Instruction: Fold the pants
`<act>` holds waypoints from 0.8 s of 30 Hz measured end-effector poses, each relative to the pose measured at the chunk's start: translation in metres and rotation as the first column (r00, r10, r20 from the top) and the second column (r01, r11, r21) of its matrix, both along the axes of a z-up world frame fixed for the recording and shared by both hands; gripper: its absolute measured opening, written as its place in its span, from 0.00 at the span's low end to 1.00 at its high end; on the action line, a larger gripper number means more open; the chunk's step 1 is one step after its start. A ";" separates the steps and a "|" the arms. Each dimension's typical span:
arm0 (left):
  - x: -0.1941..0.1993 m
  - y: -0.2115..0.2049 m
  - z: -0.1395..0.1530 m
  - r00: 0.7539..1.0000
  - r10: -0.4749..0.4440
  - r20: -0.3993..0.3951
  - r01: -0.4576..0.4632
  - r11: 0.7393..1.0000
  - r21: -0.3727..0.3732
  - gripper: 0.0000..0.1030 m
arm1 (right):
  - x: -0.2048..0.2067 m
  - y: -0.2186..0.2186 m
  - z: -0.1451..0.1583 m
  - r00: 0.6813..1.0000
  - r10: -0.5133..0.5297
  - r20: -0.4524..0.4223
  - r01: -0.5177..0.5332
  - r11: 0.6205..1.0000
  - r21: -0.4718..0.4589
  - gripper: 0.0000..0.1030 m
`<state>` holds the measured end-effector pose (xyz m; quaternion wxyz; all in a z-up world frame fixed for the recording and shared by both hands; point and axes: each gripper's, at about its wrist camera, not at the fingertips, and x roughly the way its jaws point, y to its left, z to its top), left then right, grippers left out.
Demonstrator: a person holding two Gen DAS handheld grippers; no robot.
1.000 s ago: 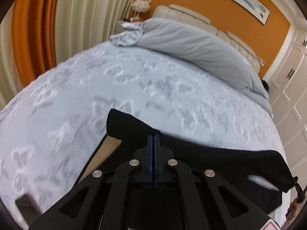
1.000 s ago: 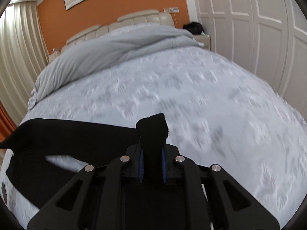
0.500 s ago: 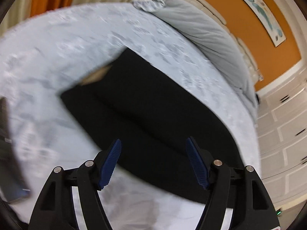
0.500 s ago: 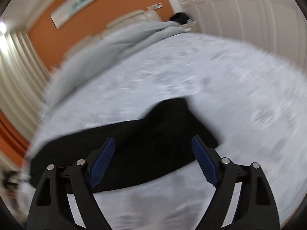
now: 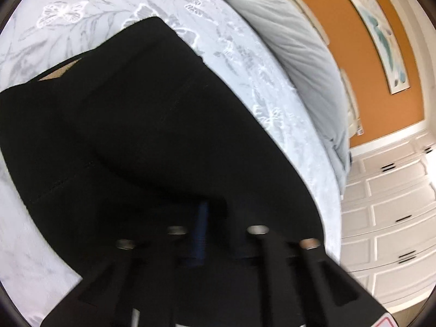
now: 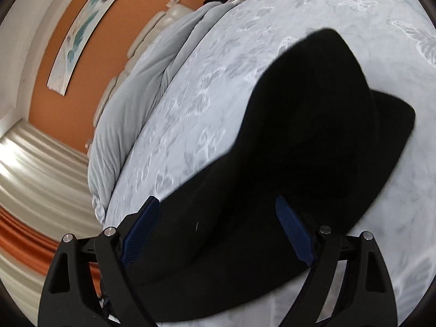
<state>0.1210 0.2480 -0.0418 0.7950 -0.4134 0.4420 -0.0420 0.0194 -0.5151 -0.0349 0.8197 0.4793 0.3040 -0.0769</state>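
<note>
Pants (image 5: pixel 152 141) dropped onto bed; left tool (image 5: pixel 200 234) reclosed, right tool (image 6: pixel 218 234) opened

The black fabric pants (image 5: pixel 152 136) lie flat on the pale butterfly-patterned bed (image 5: pixel 239 62). Behind them, a grey rumpled duvet (image 5: pixel 297 54) is heaped along the padded cream headboard (image 6: pixel 152 31). The framed long picture (image 5: pixel 381 35) hangs on the wall beyond, with white panelled wardrobe doors (image 5: pixel 395 204) probably beside the bed's far edge.
</note>
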 end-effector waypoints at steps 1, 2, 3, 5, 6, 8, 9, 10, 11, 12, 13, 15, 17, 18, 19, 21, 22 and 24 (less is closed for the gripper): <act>0.001 -0.001 -0.001 1.000 0.004 -0.001 -0.004 1.000 -0.009 0.03 | 0.002 -0.003 0.000 1.000 -0.007 0.008 0.007 1.000 0.001 0.71; 0.002 -0.002 0.000 1.000 0.005 0.003 -0.005 1.000 -0.007 0.02 | 0.007 -0.007 0.000 1.000 -0.016 0.023 0.016 1.000 0.001 0.50; 0.003 -0.003 0.002 1.000 0.004 0.012 -0.004 1.000 0.004 0.02 | 0.014 -0.011 0.003 0.999 -0.016 0.036 0.017 1.000 -0.016 0.13; 0.000 -0.005 0.020 0.997 0.002 0.077 -0.004 1.000 0.027 0.02 | 0.015 -0.014 0.019 0.995 -0.006 0.095 0.012 0.998 -0.062 0.03; -0.011 -0.006 0.032 0.992 -0.008 0.130 0.004 0.999 0.033 0.02 | 0.008 -0.012 0.044 0.981 0.010 0.195 0.011 0.994 -0.106 0.03; -0.027 -0.008 0.066 0.967 -0.044 0.249 0.035 0.998 0.044 0.02 | -0.006 -0.004 0.080 0.948 0.065 0.311 -0.004 0.982 -0.191 0.03; -0.033 -0.008 0.073 0.962 -0.053 0.268 0.037 0.997 0.061 0.02 | -0.011 -0.002 0.088 0.941 0.075 0.330 -0.002 0.976 -0.218 0.03; -0.042 -0.008 0.080 0.958 -0.054 0.282 0.026 0.994 0.102 0.02 | -0.015 -0.002 0.089 0.947 0.070 0.313 0.010 0.969 -0.248 0.03; -0.045 -0.005 0.078 0.961 -0.047 0.273 0.014 0.992 0.122 0.02 | -0.015 -0.008 0.079 0.964 0.048 0.262 0.020 0.968 -0.251 0.03; -0.049 -0.002 0.068 0.971 -0.035 0.238 0.005 0.992 0.125 0.02 | -0.012 -0.015 0.065 0.979 0.024 0.200 0.026 0.970 -0.240 0.03; -0.048 0.005 0.051 0.985 -0.021 0.169 0.007 0.996 0.085 0.02 | -0.008 -0.026 0.035 0.996 0.004 0.084 0.012 0.981 -0.193 0.03; -0.046 0.014 0.025 0.997 -0.002 0.072 0.002 1.000 -0.005 0.02 | -0.005 -0.035 -0.009 0.998 0.000 -0.062 -0.008 0.993 -0.119 0.03; -0.049 0.015 0.022 0.999 0.004 0.038 -0.006 0.999 0.040 0.02 | -0.009 -0.035 -0.028 0.995 0.032 -0.093 -0.041 0.995 -0.094 0.03; -0.047 0.010 0.024 0.999 -0.001 0.039 -0.002 0.997 0.075 0.02 | -0.011 -0.034 -0.025 0.996 0.039 -0.081 -0.047 0.993 -0.108 0.04; -0.046 0.005 0.026 0.999 -0.004 0.050 -0.001 0.995 0.101 0.02 | -0.013 -0.034 -0.023 0.996 0.039 -0.077 -0.047 0.992 -0.115 0.04; -0.048 -0.003 0.035 0.996 -0.010 0.087 -0.004 0.989 0.151 0.02 | -0.019 -0.030 -0.020 0.998 0.032 -0.054 -0.038 0.993 -0.113 0.04; -0.055 -0.008 0.044 0.993 -0.008 0.121 -0.012 0.986 0.165 0.02 | -0.024 -0.028 -0.012 0.999 0.027 -0.022 -0.029 0.992 -0.119 0.04; -0.059 0.000 0.056 0.985 0.003 0.175 -0.033 0.985 0.168 0.02 | -0.042 -0.017 0.010 0.995 0.042 0.092 -0.029 0.989 -0.144 0.04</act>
